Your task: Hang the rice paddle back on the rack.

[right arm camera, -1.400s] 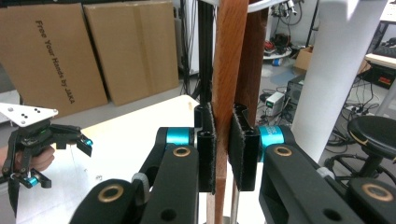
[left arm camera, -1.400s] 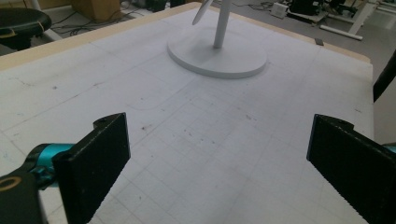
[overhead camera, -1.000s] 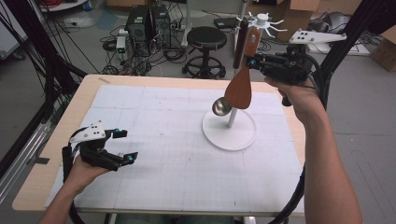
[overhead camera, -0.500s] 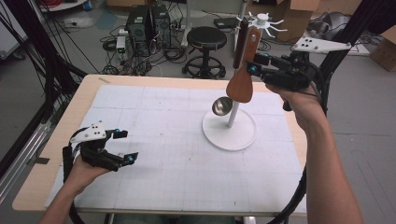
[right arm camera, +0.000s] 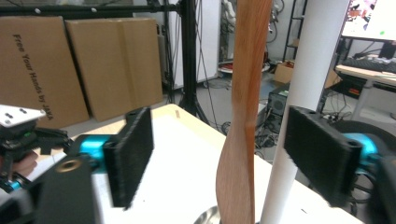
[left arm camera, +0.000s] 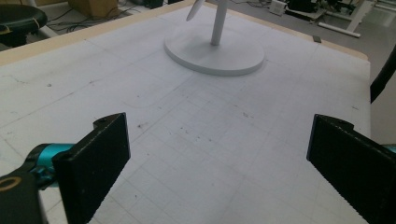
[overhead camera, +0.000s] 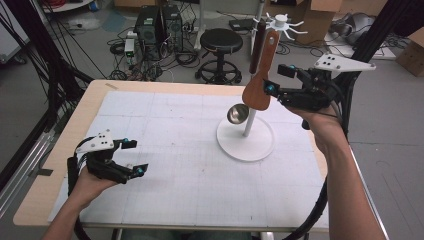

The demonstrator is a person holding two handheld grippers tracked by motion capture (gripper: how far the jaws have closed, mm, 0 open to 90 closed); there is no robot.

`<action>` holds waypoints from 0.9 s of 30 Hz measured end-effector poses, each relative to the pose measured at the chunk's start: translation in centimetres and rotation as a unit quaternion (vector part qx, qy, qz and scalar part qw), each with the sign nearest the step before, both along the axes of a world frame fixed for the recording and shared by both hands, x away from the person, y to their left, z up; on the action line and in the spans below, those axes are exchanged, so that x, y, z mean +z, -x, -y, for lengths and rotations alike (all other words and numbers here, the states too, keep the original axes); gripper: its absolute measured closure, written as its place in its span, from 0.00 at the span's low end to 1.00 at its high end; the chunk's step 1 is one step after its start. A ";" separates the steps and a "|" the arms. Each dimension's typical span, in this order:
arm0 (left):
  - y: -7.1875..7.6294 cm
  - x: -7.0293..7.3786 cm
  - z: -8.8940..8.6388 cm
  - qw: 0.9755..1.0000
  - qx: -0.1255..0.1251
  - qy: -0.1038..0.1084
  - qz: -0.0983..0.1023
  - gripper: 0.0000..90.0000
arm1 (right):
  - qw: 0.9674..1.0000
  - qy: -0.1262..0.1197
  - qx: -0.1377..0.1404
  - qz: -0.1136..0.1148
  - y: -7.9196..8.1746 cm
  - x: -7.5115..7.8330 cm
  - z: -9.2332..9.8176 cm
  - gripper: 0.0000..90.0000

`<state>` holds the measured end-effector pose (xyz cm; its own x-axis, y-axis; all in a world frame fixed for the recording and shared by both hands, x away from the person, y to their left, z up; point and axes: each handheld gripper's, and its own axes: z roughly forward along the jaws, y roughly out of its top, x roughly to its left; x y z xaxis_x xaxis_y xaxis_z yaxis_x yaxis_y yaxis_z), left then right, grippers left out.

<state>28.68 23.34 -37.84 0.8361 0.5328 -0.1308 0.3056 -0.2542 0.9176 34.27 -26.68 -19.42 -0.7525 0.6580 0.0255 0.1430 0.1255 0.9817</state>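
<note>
A wooden spatula (overhead camera: 261,75) hangs upright at a white rack stand whose pole (overhead camera: 248,122) rises from a round base (overhead camera: 245,142). A metal ladle bowl (overhead camera: 237,114) hangs beside the pole. My right gripper (overhead camera: 276,80) is raised at the spatula's blade. Its jaws have just been opening and stand open with the spatula (right arm camera: 243,116) between them, the pads clear of it. The pole (right arm camera: 299,93) is just behind. My left gripper (overhead camera: 136,156) rests open on the mat at the front left, with nothing between its pads (left arm camera: 93,158).
A white gridded mat (overhead camera: 175,150) covers the wooden table. The stand's hooks (overhead camera: 280,21) spread out at its top. Beyond the far edge are a black stool (overhead camera: 220,42), computer cases and cables. Cardboard boxes (right arm camera: 60,70) stand in the room behind.
The right gripper's jaws have parted from the spatula, and the hand has drifted slightly right and down. The spatula stays hanging at the stand. The left hand has not moved.
</note>
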 end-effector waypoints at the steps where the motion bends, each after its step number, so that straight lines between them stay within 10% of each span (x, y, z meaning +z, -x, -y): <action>1: 0.0 0.0 0.0 1.000 0.000 0.000 0.000 0.07 | 1.000 0.001 0.000 0.002 0.1 -0.3 0.0 0.23; 27: -0.1 -0.1 -0.3 1.000 0.008 0.000 -0.009 0.07 | 0.999 0.026 -0.007 -0.032 1.9 -7.7 -0.4 0.11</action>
